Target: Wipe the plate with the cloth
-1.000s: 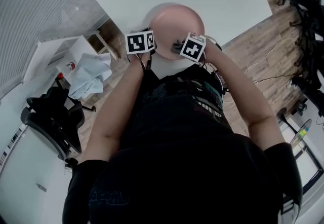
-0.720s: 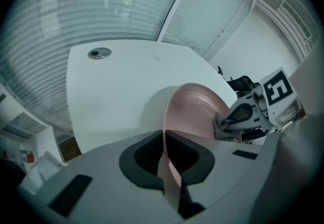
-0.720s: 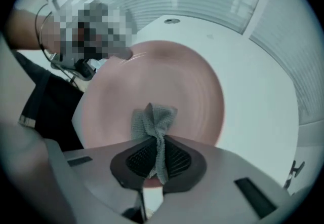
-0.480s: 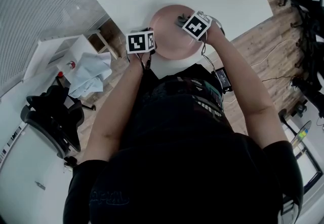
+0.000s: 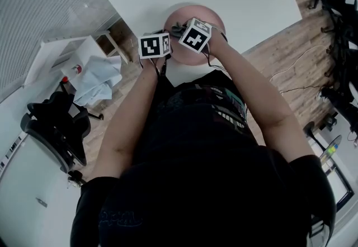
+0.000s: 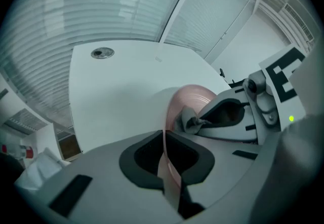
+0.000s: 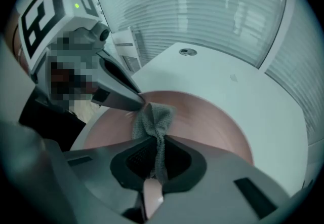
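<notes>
Plate [image 7: 212,121], pink, has its rim clamped in L gripper [image 6: 163,154]. The jaws are nearly together, w/ the thin rim edge-on betw. the pads. Cloth [image 7: 152,119], grey and bunched, is pinched in R gripper [image 7: 157,159]. Its jaws are closed on the cloth, and a wad sticks out past the tips, pressed on the plate's face. The wad lies just ahead of R gripper, right beside L gripper's tip. In head view both marker cubes sit close together over the plate. Plate is at the near edge of the white counter [image 6: 116,91]; can't tell if it lies flat. Beyond both grippers, well apart from the plate, is a round grommet [image 6: 103,53] in the counter. Out past L gripper's outer side, off the counter, a light-blue rag [image 5: 98,81] lies on a white stand [image 5: 84,50].
</notes>
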{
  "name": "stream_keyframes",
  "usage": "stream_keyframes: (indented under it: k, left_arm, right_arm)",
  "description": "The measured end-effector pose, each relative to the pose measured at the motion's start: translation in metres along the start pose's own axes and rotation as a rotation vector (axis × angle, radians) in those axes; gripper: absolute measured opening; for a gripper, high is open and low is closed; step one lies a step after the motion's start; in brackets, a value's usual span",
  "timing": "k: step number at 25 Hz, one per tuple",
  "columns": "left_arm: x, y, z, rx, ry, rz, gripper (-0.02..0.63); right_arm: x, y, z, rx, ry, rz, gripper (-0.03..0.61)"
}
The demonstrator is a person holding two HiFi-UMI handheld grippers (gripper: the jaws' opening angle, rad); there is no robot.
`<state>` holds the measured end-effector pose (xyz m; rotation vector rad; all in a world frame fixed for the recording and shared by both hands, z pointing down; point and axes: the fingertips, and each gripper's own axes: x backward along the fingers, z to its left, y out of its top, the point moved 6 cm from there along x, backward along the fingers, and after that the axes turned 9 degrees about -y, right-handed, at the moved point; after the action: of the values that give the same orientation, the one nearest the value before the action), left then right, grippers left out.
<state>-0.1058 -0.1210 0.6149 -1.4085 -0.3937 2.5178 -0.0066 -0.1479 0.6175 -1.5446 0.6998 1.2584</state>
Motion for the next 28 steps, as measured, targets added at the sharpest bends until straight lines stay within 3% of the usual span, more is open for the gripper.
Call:
stream_keyframes:
  k: [7, 12, 15, 19, 24, 28]
  left_arm:
    - [0.000, 0.000, 0.002, 0.009, 0.001, 0.002, 0.028]
    - [0.000, 0.001, 0.000, -0.025, 0.000, 0.014, 0.029]
    - [0.000, 0.000, 0.000, -0.048, 0.004, 0.024, 0.029]
    - [-0.001, 0.000, 0.000, -0.056, -0.004, 0.036, 0.029]
    - [-0.001, -0.002, -0.001, -0.064, -0.006, 0.046, 0.035]
    - [-0.002, -0.002, -0.002, -0.057, -0.009, 0.040, 0.035]
  right_arm:
    - [0.012, -0.034, 0.051, 0.067, 0.144, 0.024, 0.034]
    - [0.025, -0.074, 0.046, 0.138, 0.170, 0.128, 0.034]
    - [0.029, -0.094, 0.021, 0.147, 0.110, 0.217, 0.034]
    - [0.029, -0.104, -0.026, 0.089, -0.052, 0.281, 0.035]
    - [0.017, -0.072, -0.069, 0.043, -0.235, 0.200, 0.034]
    - [0.003, -0.029, -0.071, 0.088, -0.285, 0.093, 0.034]
